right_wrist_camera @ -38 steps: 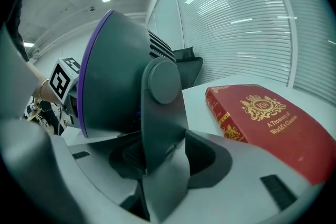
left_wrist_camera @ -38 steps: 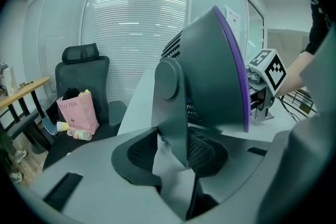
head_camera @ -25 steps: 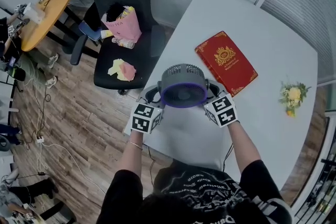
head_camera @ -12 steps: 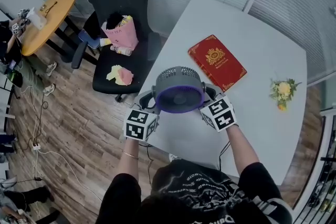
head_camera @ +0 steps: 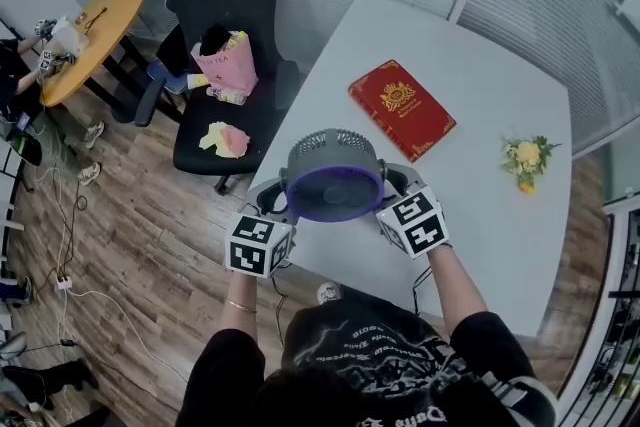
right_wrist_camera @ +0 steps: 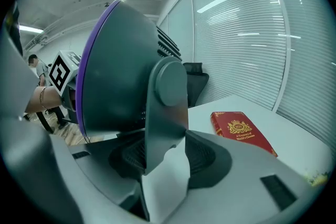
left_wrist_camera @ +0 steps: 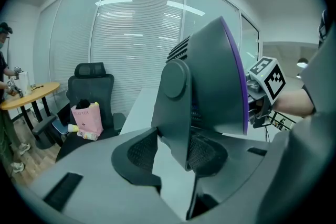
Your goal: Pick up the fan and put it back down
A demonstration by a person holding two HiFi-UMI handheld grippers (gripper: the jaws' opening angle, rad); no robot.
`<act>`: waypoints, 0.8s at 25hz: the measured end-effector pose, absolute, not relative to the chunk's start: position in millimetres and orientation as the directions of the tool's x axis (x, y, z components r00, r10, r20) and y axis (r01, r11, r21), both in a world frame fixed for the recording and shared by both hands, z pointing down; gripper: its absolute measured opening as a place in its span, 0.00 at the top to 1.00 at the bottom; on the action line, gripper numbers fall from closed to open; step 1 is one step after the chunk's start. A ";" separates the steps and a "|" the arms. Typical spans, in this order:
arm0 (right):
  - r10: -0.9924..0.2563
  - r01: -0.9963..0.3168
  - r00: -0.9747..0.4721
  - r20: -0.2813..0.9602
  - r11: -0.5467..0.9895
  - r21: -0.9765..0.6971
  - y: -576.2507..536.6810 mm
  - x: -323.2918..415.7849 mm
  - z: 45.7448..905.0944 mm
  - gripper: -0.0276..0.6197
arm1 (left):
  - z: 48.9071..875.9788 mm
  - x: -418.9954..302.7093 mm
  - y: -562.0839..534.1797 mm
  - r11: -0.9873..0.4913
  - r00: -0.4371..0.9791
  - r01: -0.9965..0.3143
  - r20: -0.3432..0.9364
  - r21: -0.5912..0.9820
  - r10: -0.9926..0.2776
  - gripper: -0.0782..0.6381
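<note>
The fan (head_camera: 333, 177) is grey with a purple front ring and hangs in the air over the near part of the white table (head_camera: 480, 215), its face turned up toward me. My left gripper (head_camera: 275, 203) is shut on the fan's left side bracket (left_wrist_camera: 176, 107). Its two dark pads (left_wrist_camera: 140, 152) press that bracket from both sides. My right gripper (head_camera: 397, 183) is shut on the right side bracket (right_wrist_camera: 165, 113), with the ribbed pads (right_wrist_camera: 202, 157) against it. In each gripper view, the fan's housing (right_wrist_camera: 115, 71) fills the middle and hides the table beneath it.
A red book (head_camera: 401, 109) lies on the table beyond the fan, and a small bunch of flowers (head_camera: 526, 158) lies to the right. A black office chair (head_camera: 225, 35) with a pink bag (head_camera: 225, 65) stands left of the table. A round yellow table (head_camera: 85, 35) is at far left.
Both grippers have risen with the fan between them. The fan now looks larger and sits farther from the book, nearer the table's front edge.
</note>
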State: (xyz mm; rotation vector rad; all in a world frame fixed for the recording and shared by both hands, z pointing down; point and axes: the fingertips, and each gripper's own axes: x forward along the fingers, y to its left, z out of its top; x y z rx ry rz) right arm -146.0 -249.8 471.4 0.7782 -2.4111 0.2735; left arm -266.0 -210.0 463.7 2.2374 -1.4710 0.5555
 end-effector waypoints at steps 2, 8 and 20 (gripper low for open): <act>-0.471 -0.593 -0.658 0.588 0.805 -0.018 -238.8 -144.8 468.9 0.67 | 459.9 -264.8 -200.0 -0.368 0.359 -0.925 0.540 0.096 -0.761 0.68; -0.491 -0.614 -0.657 0.572 0.788 -0.028 -209.2 -137.5 458.2 0.67 | 442.3 -258.4 -172.5 -0.379 0.365 -0.921 0.526 0.085 -0.768 0.68; -0.532 -0.649 -0.645 0.548 0.760 -0.026 -161.3 -125.4 433.3 0.69 | 420.9 -248.9 -126.0 -0.357 0.361 -0.928 0.513 0.110 -0.779 0.69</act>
